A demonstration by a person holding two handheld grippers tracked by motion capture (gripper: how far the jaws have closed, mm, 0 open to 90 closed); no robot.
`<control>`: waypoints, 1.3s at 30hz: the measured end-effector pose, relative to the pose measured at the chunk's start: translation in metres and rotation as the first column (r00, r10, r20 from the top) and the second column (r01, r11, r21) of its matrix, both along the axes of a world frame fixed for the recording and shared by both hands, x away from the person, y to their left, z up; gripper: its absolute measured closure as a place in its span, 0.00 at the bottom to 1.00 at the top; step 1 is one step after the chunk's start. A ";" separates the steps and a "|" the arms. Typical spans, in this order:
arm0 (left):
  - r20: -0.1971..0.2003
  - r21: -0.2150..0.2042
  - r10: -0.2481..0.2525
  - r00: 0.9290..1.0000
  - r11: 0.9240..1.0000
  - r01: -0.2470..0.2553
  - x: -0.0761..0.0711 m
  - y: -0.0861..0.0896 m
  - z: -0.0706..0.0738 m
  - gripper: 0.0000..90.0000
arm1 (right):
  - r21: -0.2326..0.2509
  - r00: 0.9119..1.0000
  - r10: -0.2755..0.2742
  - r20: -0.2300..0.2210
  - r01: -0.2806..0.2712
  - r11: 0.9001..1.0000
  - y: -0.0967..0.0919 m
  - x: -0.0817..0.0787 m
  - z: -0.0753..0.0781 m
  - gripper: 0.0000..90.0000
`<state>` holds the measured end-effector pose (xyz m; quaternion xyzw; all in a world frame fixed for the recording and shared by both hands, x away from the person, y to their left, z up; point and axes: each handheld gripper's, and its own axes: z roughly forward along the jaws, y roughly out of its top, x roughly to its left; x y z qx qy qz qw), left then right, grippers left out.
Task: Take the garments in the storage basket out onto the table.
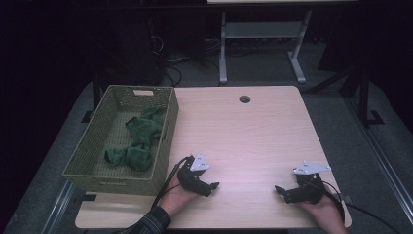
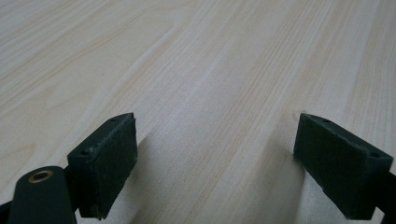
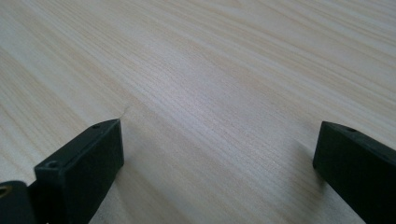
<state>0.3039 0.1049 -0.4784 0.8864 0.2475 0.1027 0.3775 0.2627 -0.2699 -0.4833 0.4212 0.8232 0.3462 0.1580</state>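
— While both claws, the left claw [image 1: 210, 187] and the right claw [image 1: 281, 190], rest wide open and empty on the pale wooden counter [image 1: 253, 131], what next?
— I think: reach the crumpled green cloths [image 1: 136, 141] inside the woven olive basket [image 1: 117, 181], at far left, slowly.

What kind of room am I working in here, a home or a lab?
Most likely a lab or workshop data-collection station, not a home: a plain wooden table with a cable hole, another metal-framed bench behind it, and loose cables on the dark floor. A woven basket holds green cloths.
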 end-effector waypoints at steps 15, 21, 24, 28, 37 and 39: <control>-0.001 -0.011 -0.009 1.000 1.000 0.009 0.004 0.005 0.015 0.14 | 0.000 1.000 0.012 0.001 -0.012 1.000 0.000 0.001 0.000 0.02; 0.004 -0.040 -0.002 1.000 0.999 0.002 0.004 0.011 0.025 0.14 | 0.004 1.000 0.010 -0.002 -0.010 1.000 0.001 0.001 0.000 0.02; 0.012 -0.042 0.001 1.000 0.999 -0.001 0.004 0.013 0.029 0.14 | 0.004 1.000 0.010 -0.002 -0.010 1.000 0.001 0.001 0.000 0.02; 0.020 -0.053 0.004 1.000 0.999 -0.003 0.003 0.014 0.033 0.14 | 0.004 1.000 0.010 -0.001 -0.010 1.000 0.001 0.001 0.000 0.02; 0.024 -0.054 0.013 1.000 0.998 -0.012 0.004 0.017 0.038 0.14 | 0.004 1.000 0.010 -0.002 -0.010 1.000 0.001 0.001 0.000 0.02; 0.027 -0.053 0.014 1.000 0.999 -0.012 0.004 0.017 0.039 0.14 | 0.004 1.000 0.011 -0.001 -0.011 1.000 0.001 0.001 0.000 0.02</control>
